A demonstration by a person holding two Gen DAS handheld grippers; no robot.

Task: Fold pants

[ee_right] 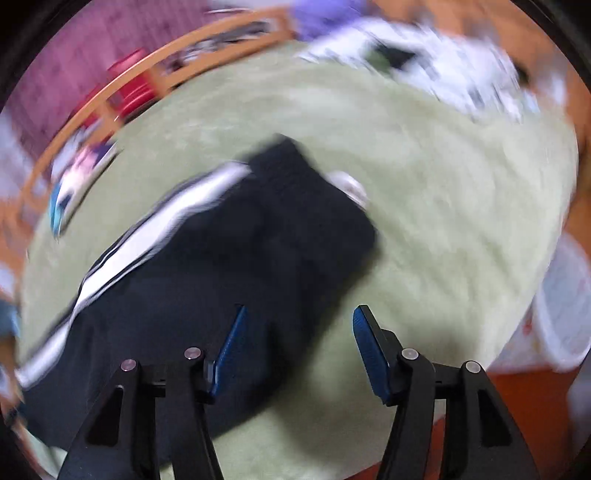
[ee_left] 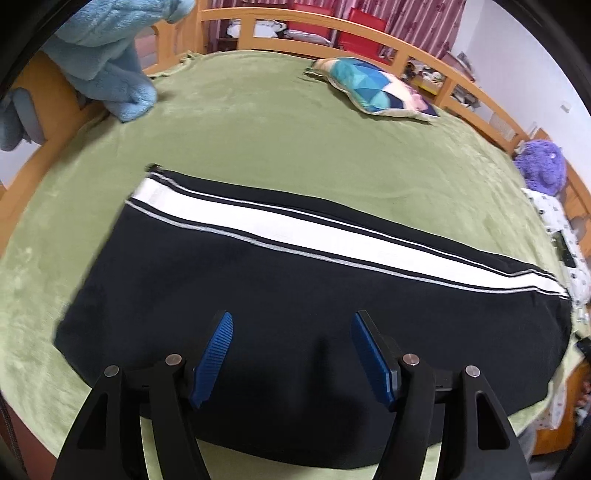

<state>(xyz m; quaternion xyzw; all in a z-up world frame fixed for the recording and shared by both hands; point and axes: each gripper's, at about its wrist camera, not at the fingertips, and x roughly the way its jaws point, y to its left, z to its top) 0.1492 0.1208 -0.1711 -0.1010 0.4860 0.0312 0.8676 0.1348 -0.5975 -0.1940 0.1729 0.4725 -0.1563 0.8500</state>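
pants (ee_left: 280, 295) are lying flat on the green blanket (ee_left: 258, 140) that is covering the bed, and we are looking at them from both wrists. they are black with a broad white stripe (ee_left: 295, 229) edged by thin white lines, and in the left wrist view that stripe is running across the far side of the cloth from left to right. we are holding our left gripper (ee_left: 291, 354) over the near part of the black fabric, its blue pads (ee_left: 214, 354) spread wide with nothing between them; whether the tips are touching the cloth we cannot tell.

we are holding our right gripper (ee_right: 297, 347) above one end of the pants (ee_right: 229, 266), where the black cloth is meeting bare blanket (ee_right: 443, 206). its jaws are also standing well apart and gripping nothing. this view is heavily blurred, so we are not making out fine detail there; a small pale patch is showing at the far edge of the cloth, but we cannot say what it is.

farther off on the bed, a patterned pillow (ee_left: 380, 88) is resting near the wooden rail (ee_left: 332, 22), a light blue plush blanket (ee_left: 110, 55) is piling up at the far left, and a purple plush toy (ee_left: 543, 170) is sitting at the right edge.
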